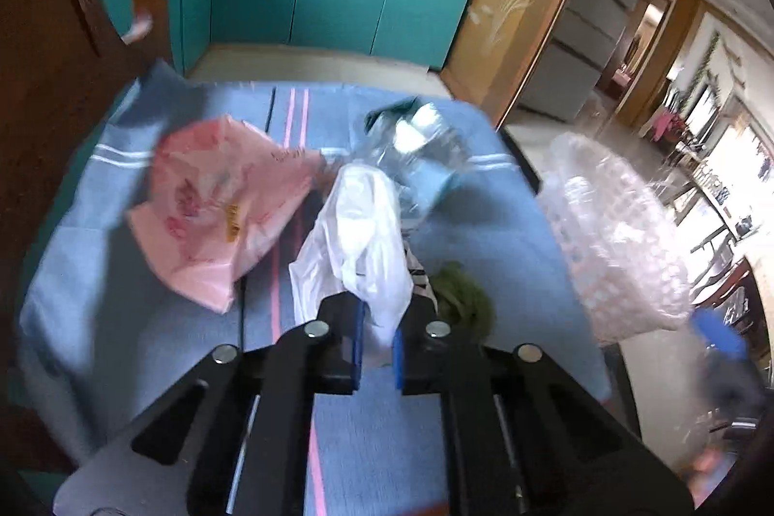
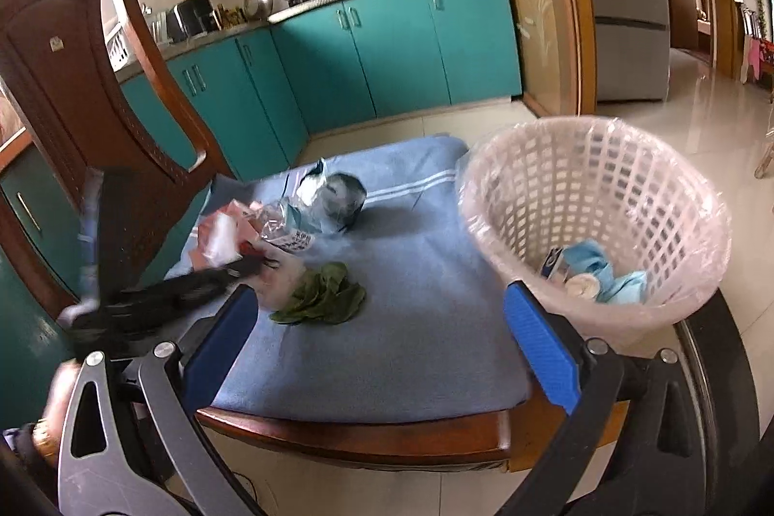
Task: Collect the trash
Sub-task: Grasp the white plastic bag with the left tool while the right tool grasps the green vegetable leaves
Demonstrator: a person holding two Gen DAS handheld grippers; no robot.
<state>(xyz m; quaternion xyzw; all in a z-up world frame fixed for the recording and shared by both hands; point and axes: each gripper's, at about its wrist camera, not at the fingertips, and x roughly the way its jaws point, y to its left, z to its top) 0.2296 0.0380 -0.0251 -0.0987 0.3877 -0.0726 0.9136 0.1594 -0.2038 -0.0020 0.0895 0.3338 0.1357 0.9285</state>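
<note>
We have the white plastic bag pinched at its lower end in our left claw, which is closed on it, and it hangs above the blue cloth on the table. To do this well, we carry it to the right, high enough to get over the rim of the white basket, and let go only once the whole bag is above the opening. The bag is limp, so a loose flap could catch on the rim or drag the green leaves along. Our right claw is wide open and empty near the basket. The pink bag and the crumpled bottle lie beyond on the cloth.
</note>
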